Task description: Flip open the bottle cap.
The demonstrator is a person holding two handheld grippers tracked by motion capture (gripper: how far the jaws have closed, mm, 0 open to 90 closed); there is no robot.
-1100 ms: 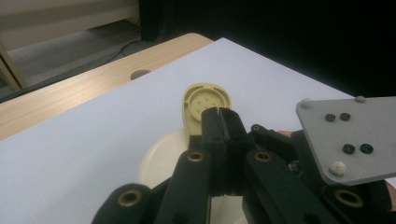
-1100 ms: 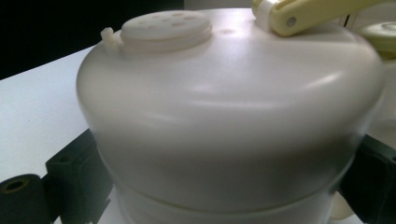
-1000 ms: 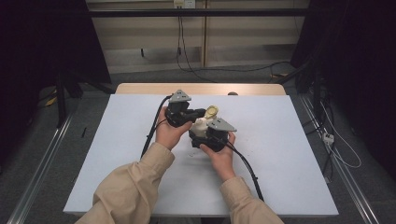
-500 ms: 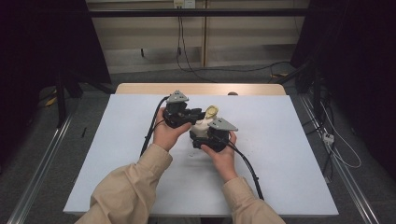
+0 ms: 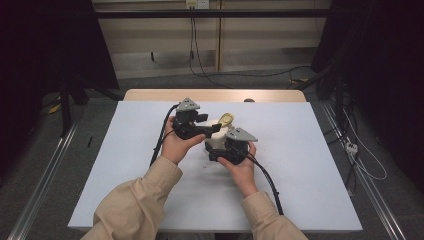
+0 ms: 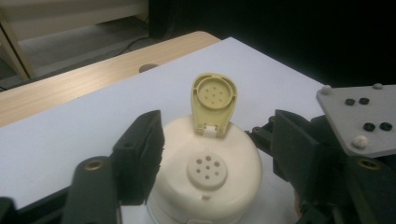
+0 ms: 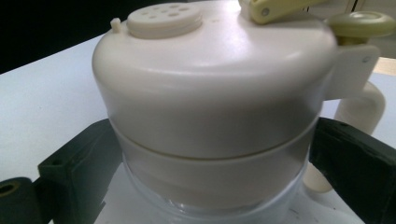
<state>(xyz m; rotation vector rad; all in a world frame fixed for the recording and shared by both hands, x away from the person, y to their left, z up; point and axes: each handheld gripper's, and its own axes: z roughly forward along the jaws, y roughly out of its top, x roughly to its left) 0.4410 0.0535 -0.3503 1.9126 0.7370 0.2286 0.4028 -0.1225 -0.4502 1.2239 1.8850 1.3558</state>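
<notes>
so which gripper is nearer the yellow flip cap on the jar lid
Left. The left gripper straddles the cream lid just below the raised yellow flip cap; the right gripper holds the jar lower, around its body.

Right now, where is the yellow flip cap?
In the left gripper view the yellow flip cap stands open, upright at the far edge of the cream lid, between the left gripper jaws.

1. The person is wearing tan long sleeves point(image 5: 135, 200) reaching to the wrists.
2. The left gripper point(image 5: 212, 128) is showing a black body, a grey three-cornered plate and a black cable.
3. The right gripper point(image 5: 216, 152) is carrying a matching grey plate studded with black screws and white knobs, and blocky black jaws.
</notes>
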